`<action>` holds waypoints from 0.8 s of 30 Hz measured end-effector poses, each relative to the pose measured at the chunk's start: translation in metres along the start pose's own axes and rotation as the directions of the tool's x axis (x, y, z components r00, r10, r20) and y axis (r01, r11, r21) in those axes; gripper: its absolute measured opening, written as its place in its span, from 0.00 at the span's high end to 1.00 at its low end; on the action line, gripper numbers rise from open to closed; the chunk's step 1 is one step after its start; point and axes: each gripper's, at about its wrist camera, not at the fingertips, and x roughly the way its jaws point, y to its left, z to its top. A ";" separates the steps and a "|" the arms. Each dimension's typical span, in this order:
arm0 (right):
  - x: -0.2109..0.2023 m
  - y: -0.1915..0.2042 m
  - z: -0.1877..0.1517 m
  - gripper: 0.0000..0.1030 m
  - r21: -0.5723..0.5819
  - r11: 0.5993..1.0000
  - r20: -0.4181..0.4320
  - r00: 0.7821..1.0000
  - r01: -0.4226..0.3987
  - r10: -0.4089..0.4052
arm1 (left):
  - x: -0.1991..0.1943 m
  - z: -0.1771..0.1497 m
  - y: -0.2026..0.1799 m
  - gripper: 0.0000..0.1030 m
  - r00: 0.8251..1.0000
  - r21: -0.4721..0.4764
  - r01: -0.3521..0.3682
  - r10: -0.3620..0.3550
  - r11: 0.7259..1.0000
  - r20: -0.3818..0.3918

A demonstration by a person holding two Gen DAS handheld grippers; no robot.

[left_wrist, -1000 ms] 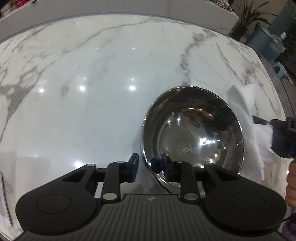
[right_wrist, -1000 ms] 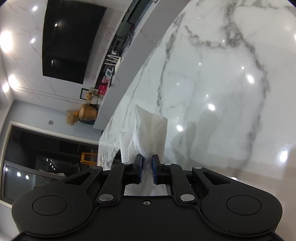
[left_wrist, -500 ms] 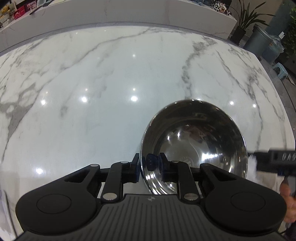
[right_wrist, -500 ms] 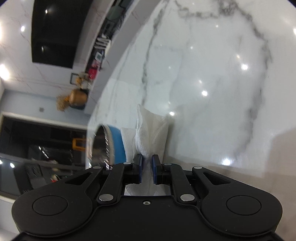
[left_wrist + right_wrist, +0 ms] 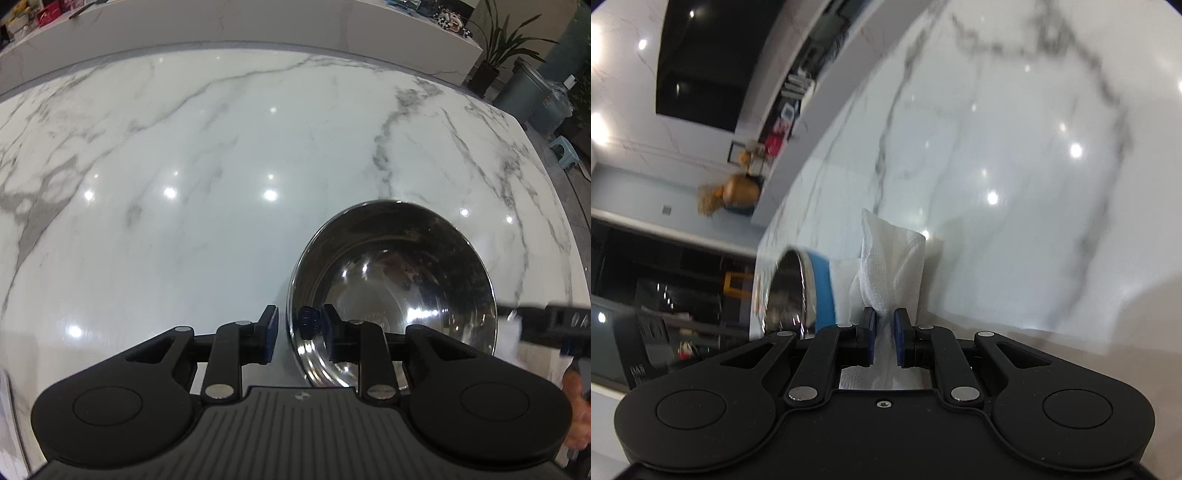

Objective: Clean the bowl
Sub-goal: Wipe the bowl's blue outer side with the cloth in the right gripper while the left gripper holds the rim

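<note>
A shiny steel bowl [image 5: 399,280] with a blue outer wall sits on the white marble table [image 5: 221,166]. My left gripper [image 5: 299,338] straddles the bowl's near-left rim, one finger inside and one outside, with a small gap still showing at the outer pad. In the right wrist view the bowl [image 5: 798,291] shows at the left, on its side in the frame. My right gripper [image 5: 884,334] is shut on a folded white paper towel [image 5: 890,266] and is beside the bowl. It shows at the right edge of the left wrist view [image 5: 546,328].
A raised white counter ledge [image 5: 221,26] runs along the table's far edge, with small items on it. A potted plant [image 5: 495,55] and a grey bin [image 5: 532,96] stand past the far right corner.
The left gripper's fingers have narrowed around the bowl's rim and the view has pulled back. The right gripper with the towel has swung toward the bowl, which now shows in its view.
</note>
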 end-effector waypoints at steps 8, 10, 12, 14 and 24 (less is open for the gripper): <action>-0.010 -0.002 0.009 0.90 0.028 0.995 0.050 0.994 -0.094 0.093 | -0.002 -0.006 -0.003 0.76 0.999 0.003 0.021 -0.021 1.000 -0.028; -0.005 -0.002 0.009 0.90 0.030 0.994 0.028 0.994 -0.106 0.105 | -0.001 -0.006 -0.006 0.78 0.999 0.015 0.021 -0.021 1.000 -0.033; -0.001 0.000 0.008 0.90 0.020 0.994 0.006 0.994 -0.106 0.106 | -0.001 -0.007 -0.009 0.78 0.999 0.032 0.013 -0.012 0.999 -0.031; 0.001 0.001 0.007 0.90 0.015 0.995 -0.005 0.995 -0.099 0.099 | -0.001 -0.007 -0.009 0.79 1.000 0.044 0.003 -0.001 0.999 -0.025; 0.021 0.002 -0.003 0.90 0.016 0.999 -0.091 0.995 -0.027 0.029 | 0.000 0.001 -0.013 0.79 0.999 0.071 -0.042 0.040 0.997 0.022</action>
